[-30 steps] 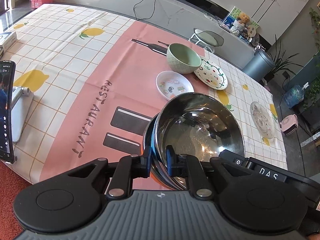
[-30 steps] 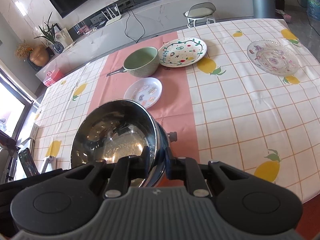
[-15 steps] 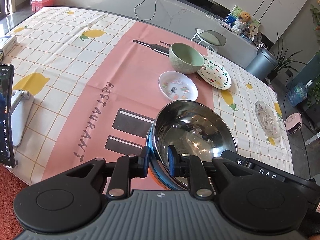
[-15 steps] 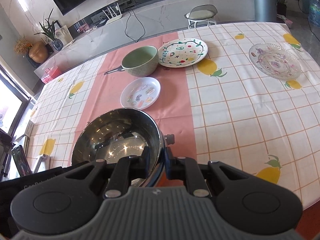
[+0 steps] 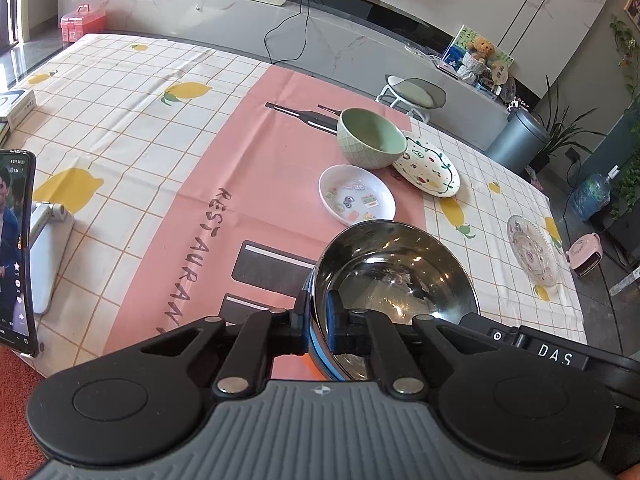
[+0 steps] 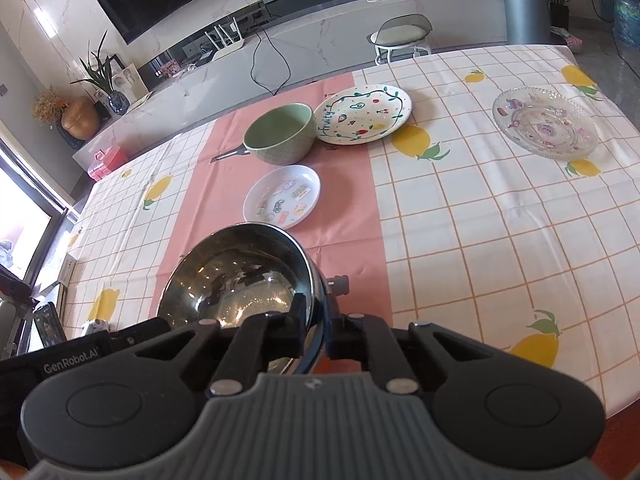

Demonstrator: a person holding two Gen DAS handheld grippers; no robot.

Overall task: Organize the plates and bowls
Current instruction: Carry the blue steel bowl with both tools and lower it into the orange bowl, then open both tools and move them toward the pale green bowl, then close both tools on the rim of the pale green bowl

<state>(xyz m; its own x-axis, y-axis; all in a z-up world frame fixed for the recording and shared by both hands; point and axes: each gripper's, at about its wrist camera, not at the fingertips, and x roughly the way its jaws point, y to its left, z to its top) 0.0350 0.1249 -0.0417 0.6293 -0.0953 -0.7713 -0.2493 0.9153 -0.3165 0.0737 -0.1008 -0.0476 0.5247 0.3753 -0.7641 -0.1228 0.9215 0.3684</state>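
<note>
- Left gripper [image 5: 318,330] is clamped on the steel bowl [image 5: 394,270] rim; right gripper [image 6: 318,332] pinches the opposite rim.
- The bowl sits at the table's [image 6: 480,240] near edge (it looks nested in a blue-rimmed one).
- Step in hand: moving the bowl; next likely needs an even two-handed lift toward the green bowl [image 6: 280,134].
</note>
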